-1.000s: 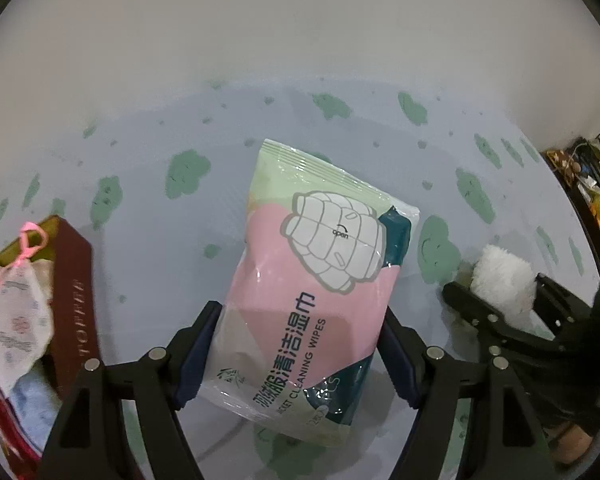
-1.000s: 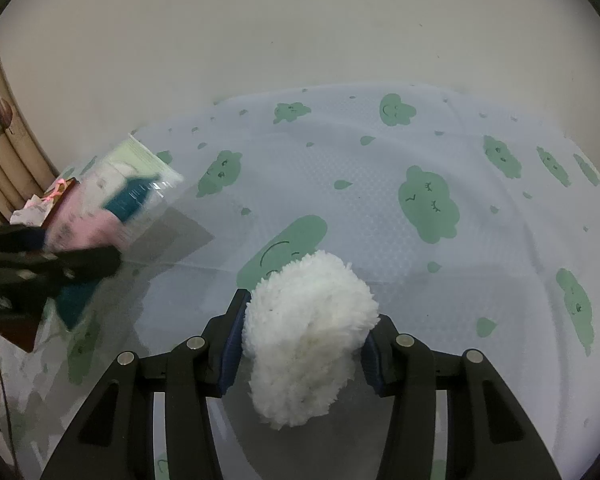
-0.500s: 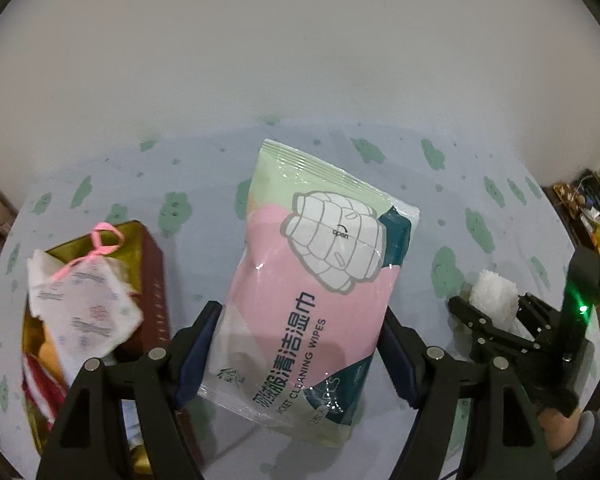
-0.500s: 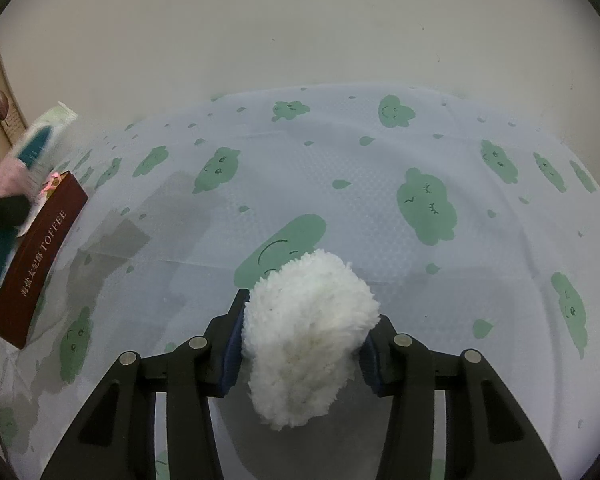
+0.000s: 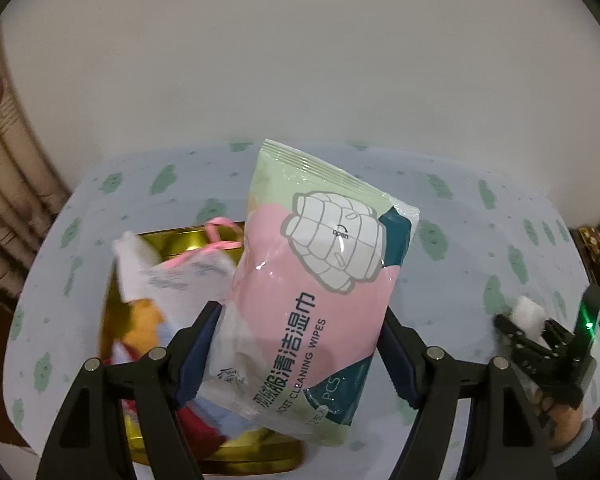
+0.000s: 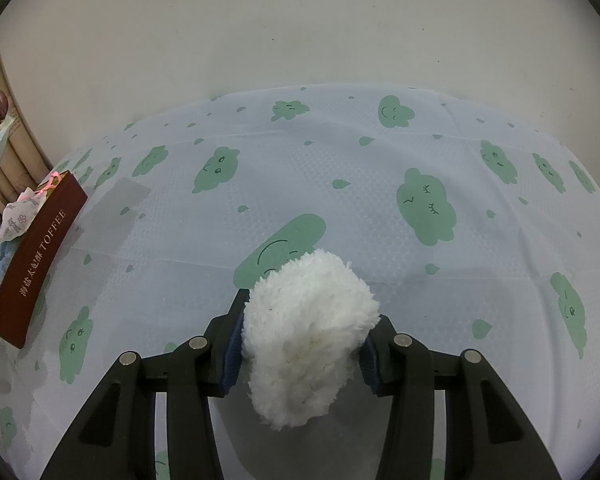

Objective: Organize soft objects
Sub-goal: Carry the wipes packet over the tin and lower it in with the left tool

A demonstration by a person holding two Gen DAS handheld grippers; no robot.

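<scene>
Gleaming pink-and-green wipes pack [image 5: 316, 280]; fluffy white ball [image 6: 308, 336]

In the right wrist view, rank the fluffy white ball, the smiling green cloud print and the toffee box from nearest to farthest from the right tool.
1. Fluffy white ball: clamped in the right tool.
2. Smiling green cloud print: on the cloth just beyond the ball.
3. Toffee box: far left, at the cloth's edge.

1 wipes pack [image 5: 312, 300], 1 white fluffy ball [image 6: 308, 336], 1 toffee box [image 6: 36, 256] — 2 claws.
</scene>
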